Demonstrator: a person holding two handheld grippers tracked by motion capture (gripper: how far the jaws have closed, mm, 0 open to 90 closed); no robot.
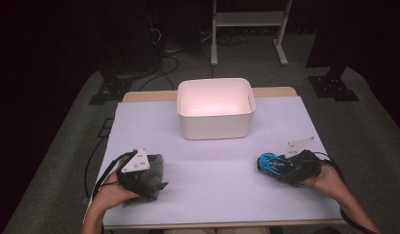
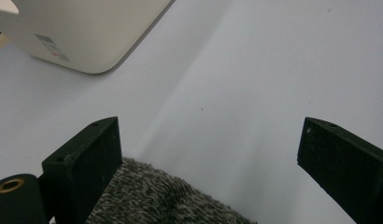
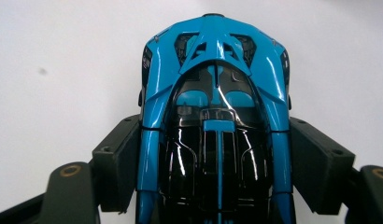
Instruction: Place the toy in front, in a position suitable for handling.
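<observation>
left gripper [image 1: 150,176]: black, grey plate, blk cable | right gripper [image 1: 280,168]: same | forearms bare

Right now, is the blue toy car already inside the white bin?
No, the blue toy car sits on the table between the right gripper's jaws, well short of the white bin.

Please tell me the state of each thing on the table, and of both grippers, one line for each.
White bin: upright, open top, looks empty.
Blue toy car: on the table, clamped at its sides.
Grey knitted cloth: lying crumpled on the table, not gripped.
Right gripper: shut on the car.
Left gripper: open wide over the cloth.
</observation>
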